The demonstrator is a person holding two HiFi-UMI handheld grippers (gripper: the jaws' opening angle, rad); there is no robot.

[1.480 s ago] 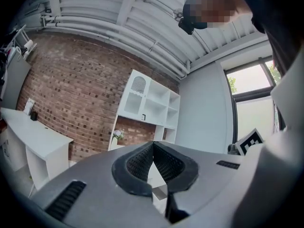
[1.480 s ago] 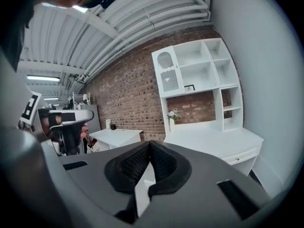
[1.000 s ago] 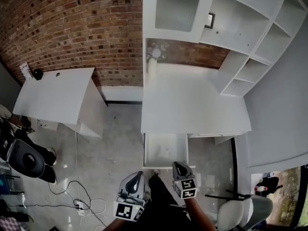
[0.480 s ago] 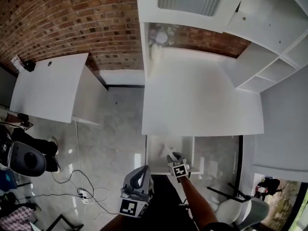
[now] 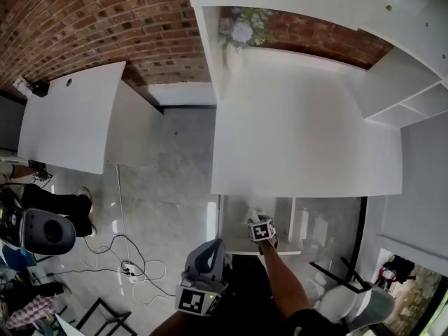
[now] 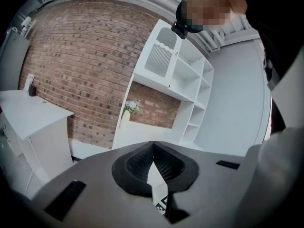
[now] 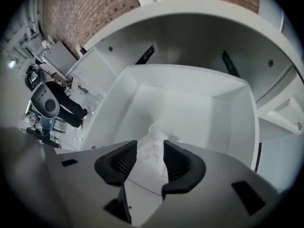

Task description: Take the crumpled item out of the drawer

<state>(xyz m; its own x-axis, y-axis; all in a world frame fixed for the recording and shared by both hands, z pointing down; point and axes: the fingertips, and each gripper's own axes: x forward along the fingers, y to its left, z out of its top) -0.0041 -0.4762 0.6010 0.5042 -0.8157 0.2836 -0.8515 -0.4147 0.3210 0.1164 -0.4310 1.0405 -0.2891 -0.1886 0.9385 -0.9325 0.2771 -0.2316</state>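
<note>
The white drawer [image 5: 225,224] stands pulled out under the desk. A crumpled white item [image 7: 155,133] lies on the drawer floor [image 7: 190,113] near its front. My right gripper [image 5: 260,227] reaches down into the drawer. Its jaws [image 7: 150,145] are opening, with the crumpled item between and just beyond the ribbed pads [image 7: 124,159], which do not press on it. My left gripper [image 5: 210,246] hangs low beside the drawer's left front corner, over the floor. Its jaws [image 6: 153,147] are shut with nothing in them.
The white desk top [image 5: 301,131] spans above the drawer, with a vase of flowers [image 5: 241,30] at its back and shelves [image 5: 420,82] at right. A second white table [image 5: 70,117] stands left. Cables [image 5: 133,264] and a chair [image 5: 45,233] are on the floor.
My right gripper has moved forward from the drawer's front edge to over the inside of the drawer. The left gripper has stayed low. The head view has shifted closer to the desk.
</note>
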